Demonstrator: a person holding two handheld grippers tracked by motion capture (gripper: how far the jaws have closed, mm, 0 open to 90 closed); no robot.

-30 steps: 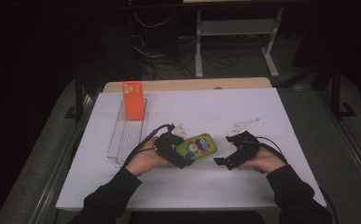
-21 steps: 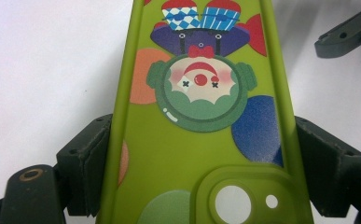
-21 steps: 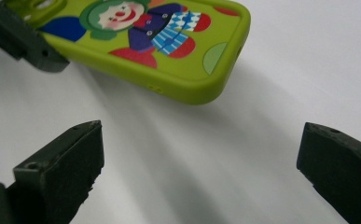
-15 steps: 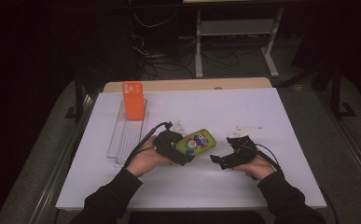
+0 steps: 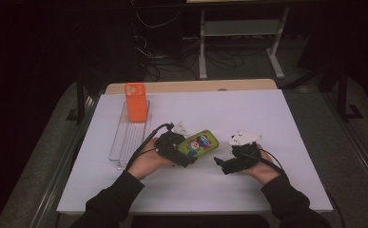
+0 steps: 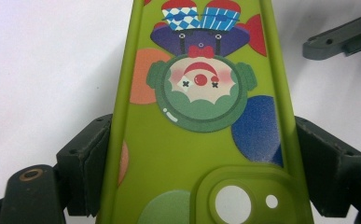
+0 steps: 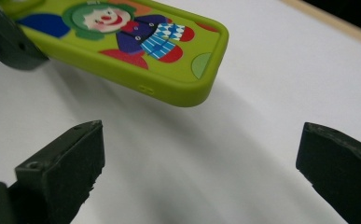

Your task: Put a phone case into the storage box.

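I've got the green phone case (image 5: pixel 199 143) near the middle of the table (image 5: pixel 267 114), clown print up, lifted clear of the white surface; the right gripper view shows its shadow underneath. Its free end points toward two o'clock in the high view.

The left hand-held gripper (image 6: pixel 194 158) is clamped on it across the width at the camera-cutout end, one pad on each long edge, jaws spread wide because the case fills them. The far end just hangs out in the air.

Here's my worry: the case looks like soft rubbery stuff and it's held at one end only. Squeeze harder and it may bow or pop out sideways; tilt the wrist and the free end may sag or swing, making it a poor target for the other hand.

The right hand-held gripper (image 7: pixel 201 154) sits at about four o'clock from the case, jaws wide apart, nothing between them, just bare table. The case's rounded corner hangs ahead of it at eleven o'clock in its own view, not touching. If I drive it in too low, the pads may scrape the table; too fast, and I may knock the case out of the left grip.

Further out, at ten o'clock, an orange phone case (image 5: pixel 136 102) stands upright in a clear rack (image 5: pixel 127 140), well apart.
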